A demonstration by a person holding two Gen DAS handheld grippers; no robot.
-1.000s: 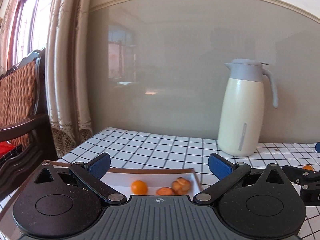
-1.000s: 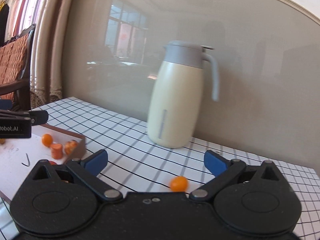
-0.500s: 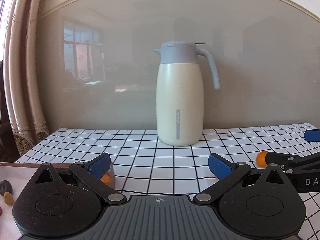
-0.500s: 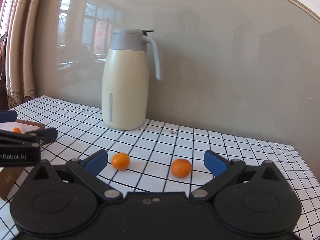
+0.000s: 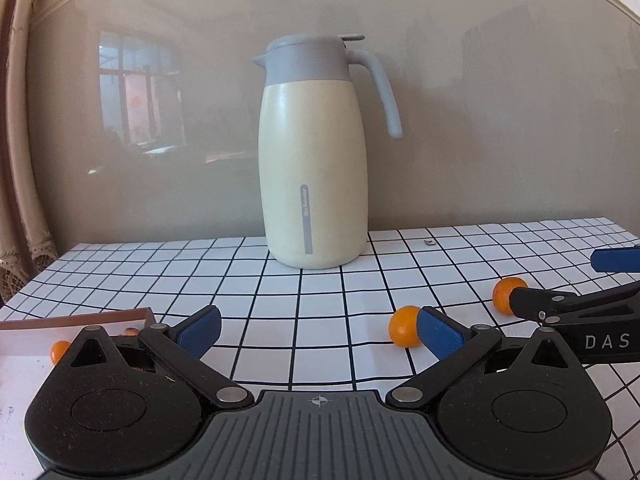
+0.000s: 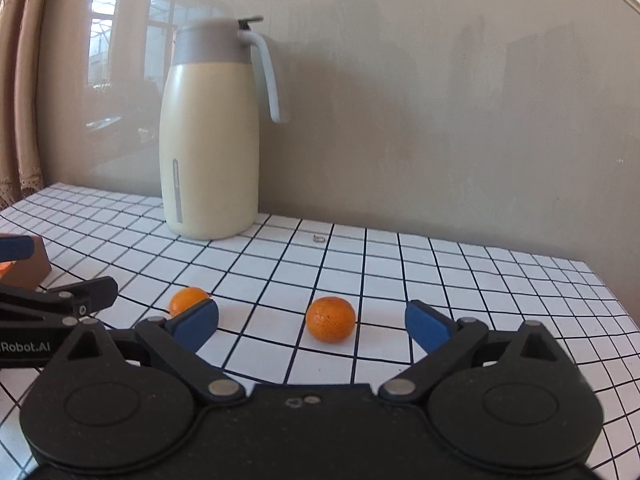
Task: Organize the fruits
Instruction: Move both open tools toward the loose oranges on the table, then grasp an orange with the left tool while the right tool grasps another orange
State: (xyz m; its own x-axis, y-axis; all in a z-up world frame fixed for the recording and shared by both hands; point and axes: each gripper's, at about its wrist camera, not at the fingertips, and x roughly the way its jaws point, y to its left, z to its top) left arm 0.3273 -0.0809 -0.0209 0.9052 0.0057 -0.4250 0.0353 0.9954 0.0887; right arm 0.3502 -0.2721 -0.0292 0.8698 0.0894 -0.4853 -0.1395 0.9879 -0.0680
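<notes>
White tablecloth (image 6: 460, 276) with a black grid over the table, backed by a glossy grey wall panel (image 6: 420, 100) mirroring a window. Cream thermos jug (image 6: 208, 136) with grey lid and handle standing upright near the table's back edge, close to the panel. Small pale scrap (image 6: 319, 237) lying on the cloth just right of the jug's base.

Right gripper (image 6: 312, 322) low over the cloth, jaws wide apart and closing, blue pads either side of a mandarin (image 6: 330, 319) and touching nothing; fruit resting on the cloth between them, clear of both. Second mandarin (image 6: 188, 300) on the cloth just beyond the left pad, partly hidden by it, outside the jaws.

Left gripper (image 5: 318, 330) also low, jaws wide apart, bare cloth between the pads, nothing gripped. Same second mandarin seen here partly behind its right pad, outside the gap. From the left wrist view, right gripper's fingers reaching in from the right edge, the far mandarin partly behind one.

Brown-rimmed white tray (image 5: 80, 318) toward the table's left edge, holding small orange fruit (image 5: 59, 351), mostly hidden behind the left gripper's body. Beige curtain (image 5: 20, 160) hanging at far left.
</notes>
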